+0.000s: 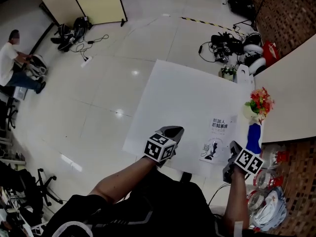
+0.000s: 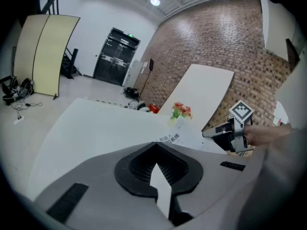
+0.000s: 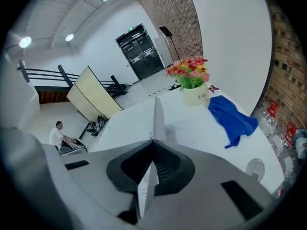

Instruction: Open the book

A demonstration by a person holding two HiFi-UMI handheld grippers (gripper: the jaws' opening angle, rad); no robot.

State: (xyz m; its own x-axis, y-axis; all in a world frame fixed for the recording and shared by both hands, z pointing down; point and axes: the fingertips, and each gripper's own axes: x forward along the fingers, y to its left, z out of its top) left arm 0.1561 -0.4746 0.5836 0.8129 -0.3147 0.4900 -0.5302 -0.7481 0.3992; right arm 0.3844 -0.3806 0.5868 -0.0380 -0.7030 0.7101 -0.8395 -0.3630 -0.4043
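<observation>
The white book [image 1: 217, 137] with black print lies near the table's [image 1: 173, 93] front right corner. My right gripper [image 1: 233, 148] is at the book's right edge. In the right gripper view its jaws [image 3: 153, 140] are shut on a thin white leaf of the book [image 3: 158, 119], apparently the cover, which stands on edge out past the tips. My left gripper [image 1: 175, 130] hovers over the table's front edge, left of the book, shut on nothing [image 2: 154, 144]. From the left gripper view I see the book's print [image 2: 169, 138] and the right gripper [image 2: 229, 131] beyond it.
A pot of red and yellow flowers [image 1: 257, 103] and a blue cloth [image 1: 254, 137] sit just right of the book. A white board [image 1: 291, 93] leans at the right. Bags and cables [image 1: 232, 46] lie on the floor beyond. A person [image 1: 11, 63] sits far left.
</observation>
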